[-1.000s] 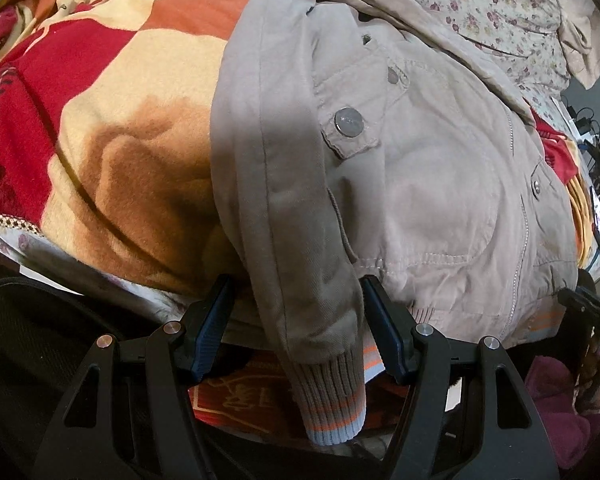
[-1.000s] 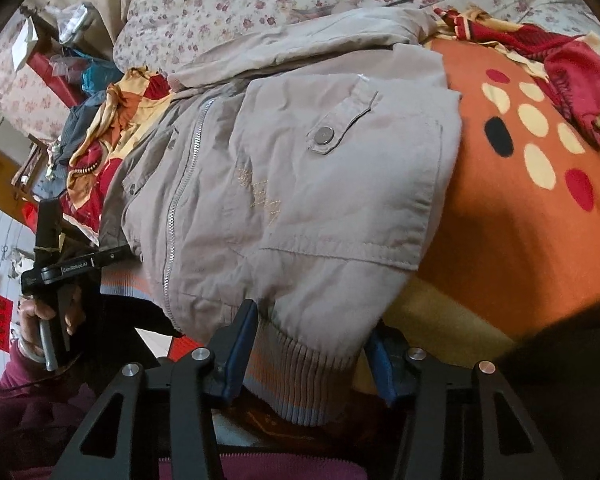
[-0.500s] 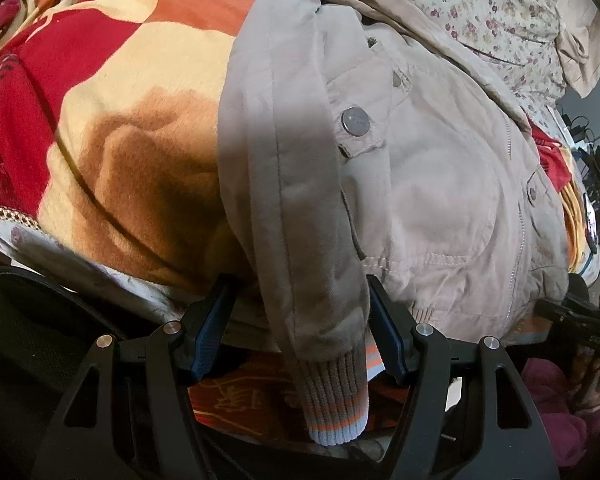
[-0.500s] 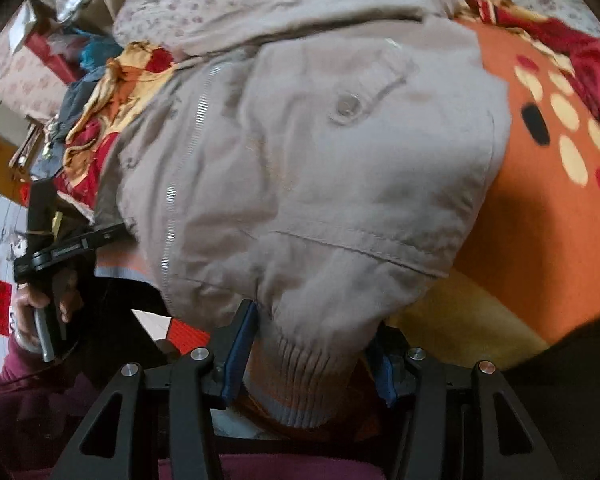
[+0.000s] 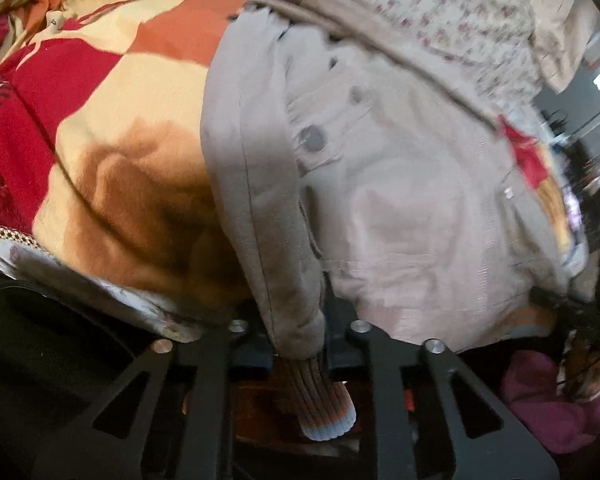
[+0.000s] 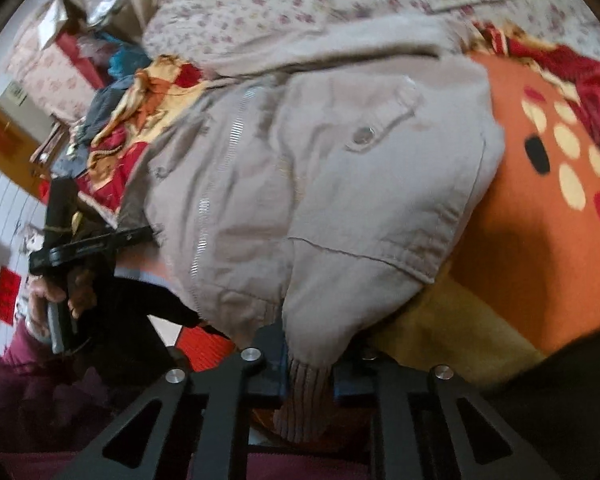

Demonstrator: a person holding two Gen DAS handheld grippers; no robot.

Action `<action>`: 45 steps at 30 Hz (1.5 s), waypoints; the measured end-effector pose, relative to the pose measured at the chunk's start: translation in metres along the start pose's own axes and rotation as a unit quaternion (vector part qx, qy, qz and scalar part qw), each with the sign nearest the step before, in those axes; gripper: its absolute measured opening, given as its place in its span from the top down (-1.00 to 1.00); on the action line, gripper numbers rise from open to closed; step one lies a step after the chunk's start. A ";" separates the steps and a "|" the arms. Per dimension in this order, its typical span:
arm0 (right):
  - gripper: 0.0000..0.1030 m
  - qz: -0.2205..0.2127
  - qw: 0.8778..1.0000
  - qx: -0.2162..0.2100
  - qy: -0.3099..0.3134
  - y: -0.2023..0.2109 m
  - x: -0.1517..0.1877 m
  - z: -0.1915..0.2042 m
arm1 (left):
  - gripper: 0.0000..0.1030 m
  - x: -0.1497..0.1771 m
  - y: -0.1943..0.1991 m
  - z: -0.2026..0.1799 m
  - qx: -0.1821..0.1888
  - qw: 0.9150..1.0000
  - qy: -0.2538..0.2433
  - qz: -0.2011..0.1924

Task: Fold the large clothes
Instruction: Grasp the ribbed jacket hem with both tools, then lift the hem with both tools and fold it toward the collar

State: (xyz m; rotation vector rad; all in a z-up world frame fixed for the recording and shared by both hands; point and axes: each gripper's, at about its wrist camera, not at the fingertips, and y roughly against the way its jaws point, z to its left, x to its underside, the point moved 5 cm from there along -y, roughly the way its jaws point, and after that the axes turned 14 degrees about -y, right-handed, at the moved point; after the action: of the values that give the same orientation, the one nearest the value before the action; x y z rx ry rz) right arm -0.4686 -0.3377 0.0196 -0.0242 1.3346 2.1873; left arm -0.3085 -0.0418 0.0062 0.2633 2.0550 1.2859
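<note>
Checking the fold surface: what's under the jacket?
The jacket lies on a patterned blanket, which shows on both sides; a floral sheet lies beyond its collar. Whatever is directly beneath its body is covered. Both claws, left and right, grip ribbed cuffs.

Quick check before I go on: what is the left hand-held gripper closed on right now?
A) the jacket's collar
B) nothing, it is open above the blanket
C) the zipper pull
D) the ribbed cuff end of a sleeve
D: in the left wrist view the left hand-held gripper pinches the beige jacket sleeve just above its ribbed cuff, which hangs out below the fingers.
</note>
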 end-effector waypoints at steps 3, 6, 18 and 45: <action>0.77 -0.008 1.000 -0.007 0.021 0.017 0.004 0.011 | 0.75 -0.004 0.029 -0.002 0.025 0.999 0.004 -0.035; 0.78 -0.012 0.999 -0.016 0.031 0.033 0.011 0.017 | 0.76 -0.002 0.050 -0.001 0.026 0.998 0.000 -0.051; 0.78 0.008 0.998 -0.054 -0.027 0.030 0.003 0.001 | 0.76 0.003 0.035 -0.022 -0.003 0.998 -0.012 -0.064; 0.78 -0.084 0.987 -0.094 -0.095 0.057 -0.114 0.017 | 0.76 -0.113 0.074 -0.028 -0.002 0.985 -0.024 -0.171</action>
State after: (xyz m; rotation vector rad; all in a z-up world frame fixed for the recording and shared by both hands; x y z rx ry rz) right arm -0.3959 -0.3956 0.1089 -0.0003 0.9819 2.1065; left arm -0.2558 -0.0822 0.1269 -0.0590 1.9530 1.0604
